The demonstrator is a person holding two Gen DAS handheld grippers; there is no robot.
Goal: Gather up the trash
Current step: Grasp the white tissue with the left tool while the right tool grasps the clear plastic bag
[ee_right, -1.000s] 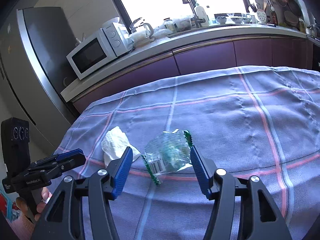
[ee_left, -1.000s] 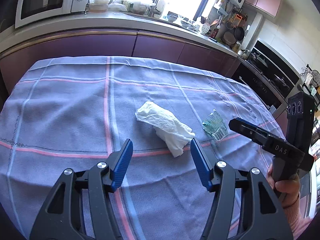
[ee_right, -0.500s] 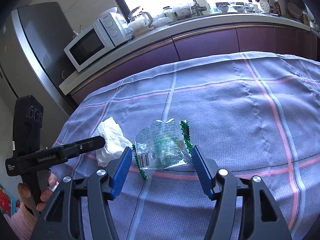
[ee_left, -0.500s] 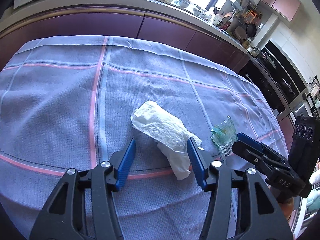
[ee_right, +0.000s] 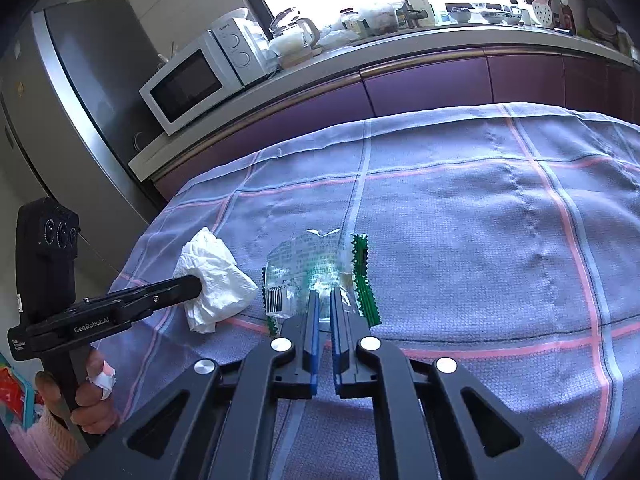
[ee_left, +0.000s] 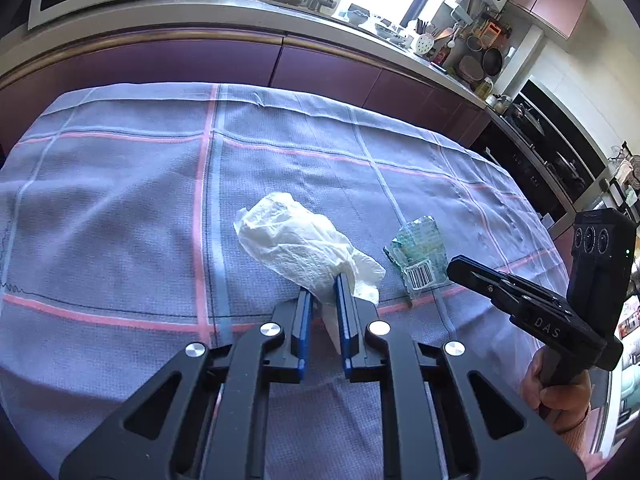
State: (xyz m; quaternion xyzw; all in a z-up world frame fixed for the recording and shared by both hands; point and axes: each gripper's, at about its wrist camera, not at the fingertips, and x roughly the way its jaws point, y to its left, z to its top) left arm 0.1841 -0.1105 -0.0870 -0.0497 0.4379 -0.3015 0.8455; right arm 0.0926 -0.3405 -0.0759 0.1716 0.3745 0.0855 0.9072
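Note:
A crumpled white paper napkin [ee_left: 296,244] lies on the checked tablecloth [ee_left: 120,200]. My left gripper [ee_left: 323,280] is shut on the napkin's near end. The napkin also shows in the right wrist view [ee_right: 212,272], with the left gripper [ee_right: 192,286] pinching it. A clear plastic wrapper with green edges and a barcode [ee_right: 316,272] lies to the right of the napkin. My right gripper [ee_right: 325,295] is shut on the wrapper's near edge. In the left wrist view the wrapper [ee_left: 420,256] sits at the tip of the right gripper [ee_left: 456,268].
The tablecloth [ee_right: 480,220] covers the whole table. Behind it runs a purple kitchen counter [ee_right: 440,80] with a microwave [ee_right: 200,76], a kettle [ee_right: 292,36] and jars. A fridge [ee_right: 80,100] stands at the left.
Both grippers moved forward and closed: the left one on the napkin's near end, the right one on the wrapper's near edge. Both were open earlier.

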